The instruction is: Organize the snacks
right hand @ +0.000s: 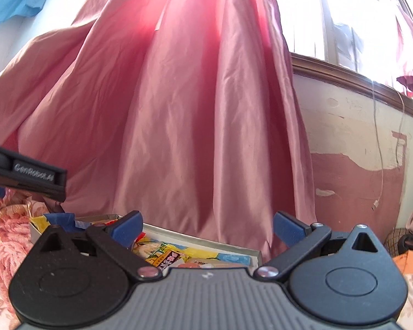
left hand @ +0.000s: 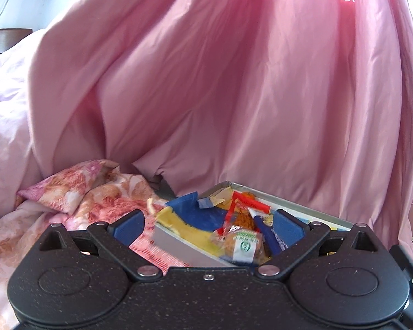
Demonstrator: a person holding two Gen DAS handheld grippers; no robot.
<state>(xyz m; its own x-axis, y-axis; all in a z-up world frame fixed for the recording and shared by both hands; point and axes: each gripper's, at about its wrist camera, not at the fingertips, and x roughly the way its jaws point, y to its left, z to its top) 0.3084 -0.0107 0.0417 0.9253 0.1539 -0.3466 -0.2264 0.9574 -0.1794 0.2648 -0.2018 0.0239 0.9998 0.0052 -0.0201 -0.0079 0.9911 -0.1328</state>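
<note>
The left gripper (left hand: 206, 227), fingers spread wide and empty, frames a wrapped pastry (left hand: 241, 244) in the snack box (left hand: 179, 247). The right gripper (right hand: 206, 228) gapes too, its body hiding most snack packets (right hand: 168, 258).

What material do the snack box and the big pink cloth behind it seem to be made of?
The snack box looks like cardboard with a printed blue and yellow lining: its grey wall is flat and matte, and the lining is torn at the edge. The pink cloth looks like a thin satin-like fabric: it has a soft sheen, fine creases, and window light glows through it. Both are guesses from looks.
</note>
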